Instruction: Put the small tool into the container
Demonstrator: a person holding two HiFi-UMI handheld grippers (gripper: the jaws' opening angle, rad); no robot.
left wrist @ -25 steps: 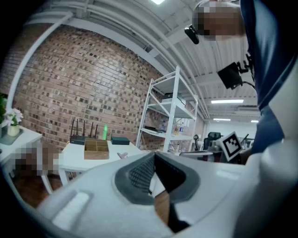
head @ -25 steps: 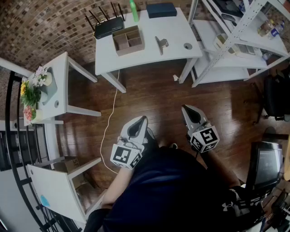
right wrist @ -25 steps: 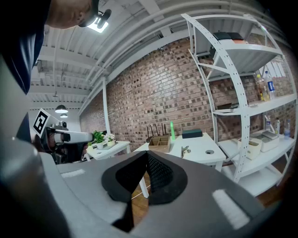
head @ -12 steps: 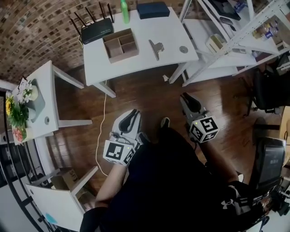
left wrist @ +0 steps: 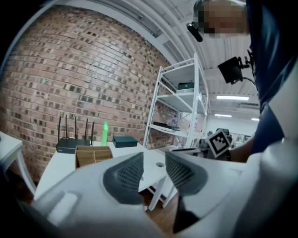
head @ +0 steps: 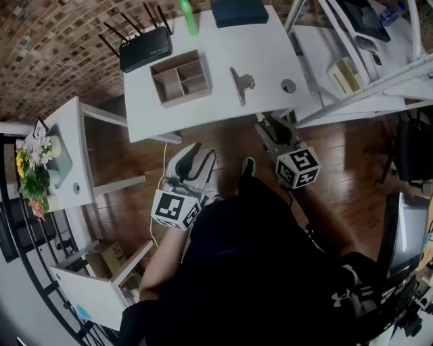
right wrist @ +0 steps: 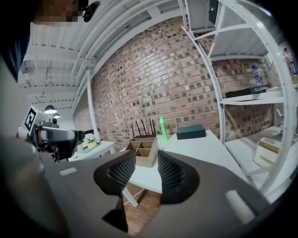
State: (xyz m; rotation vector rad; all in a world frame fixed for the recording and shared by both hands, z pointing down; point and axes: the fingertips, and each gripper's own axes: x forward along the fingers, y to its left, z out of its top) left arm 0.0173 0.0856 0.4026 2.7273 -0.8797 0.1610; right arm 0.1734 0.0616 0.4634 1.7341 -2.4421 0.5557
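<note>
The small tool, a metal clip [head: 241,82], lies on the white table [head: 223,101], right of the brown wooden compartment container [head: 180,78]. Both grippers hover over the wooden floor, short of the table's near edge. My left gripper [head: 201,152] is open below the container. My right gripper [head: 266,124] is open just below the clip. Both sets of jaws have just been opening, with nothing between them. The left gripper view has its jaws [left wrist: 153,162] apart, container [left wrist: 93,155] beyond. In the right gripper view, the container [right wrist: 142,148] shows past the jaws [right wrist: 146,157].
A black router [head: 145,48], a green bottle [head: 189,16] and a dark box [head: 238,12] stand along the table's far side. A small round thing [head: 289,86] lies right of the clip. White shelving [head: 352,61] stands right, a side table with flowers [head: 40,159] left, and a cable [head: 164,152] hangs off the table.
Both grippers have moved up the picture toward the white table, and their jaws have gone from shut to open. The table now sits closer in the head view.
</note>
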